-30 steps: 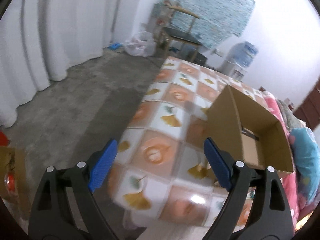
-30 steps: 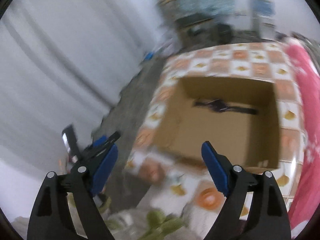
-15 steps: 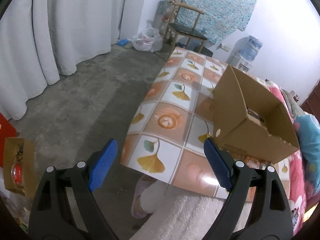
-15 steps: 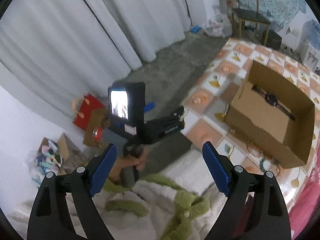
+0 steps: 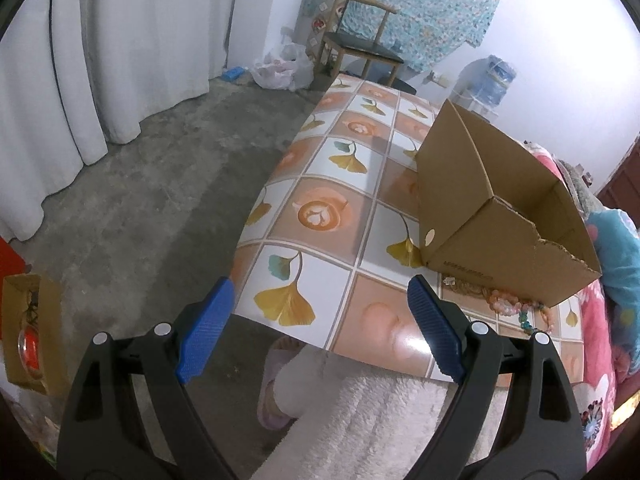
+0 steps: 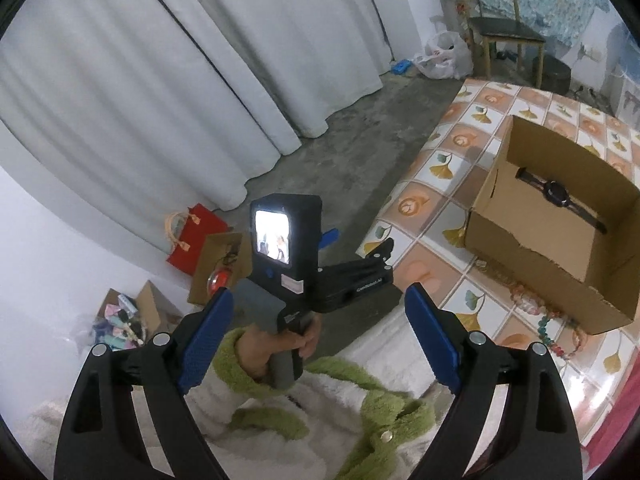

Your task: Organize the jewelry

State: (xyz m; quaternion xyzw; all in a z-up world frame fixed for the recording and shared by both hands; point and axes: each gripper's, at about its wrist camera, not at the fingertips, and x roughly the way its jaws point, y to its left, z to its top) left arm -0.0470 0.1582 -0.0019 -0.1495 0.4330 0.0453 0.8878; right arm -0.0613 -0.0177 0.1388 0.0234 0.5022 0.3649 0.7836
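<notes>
An open cardboard box (image 5: 508,216) stands on the tiled table (image 5: 320,216); in the right wrist view the box (image 6: 560,240) holds a black wristwatch (image 6: 560,196). Beaded bracelets (image 5: 516,308) lie on the table against the box's near side, also in the right wrist view (image 6: 548,320). My left gripper (image 5: 316,332) is open and empty, held off the table's near edge. My right gripper (image 6: 320,336) is open and empty, higher and further back. The left gripper's body (image 6: 304,264) shows in the right wrist view, held in a hand.
White curtains (image 5: 80,60) hang at the left over a concrete floor. A wooden chair (image 5: 360,44) and a water dispenser (image 5: 488,84) stand beyond the table. A small box (image 5: 28,332) and a red bag (image 6: 196,236) sit on the floor. Fluffy white clothing (image 5: 384,428) is below.
Both grippers have pulled back from the table. The right one swung up and left, so the box went from centre to the right edge. Both stayed open.
</notes>
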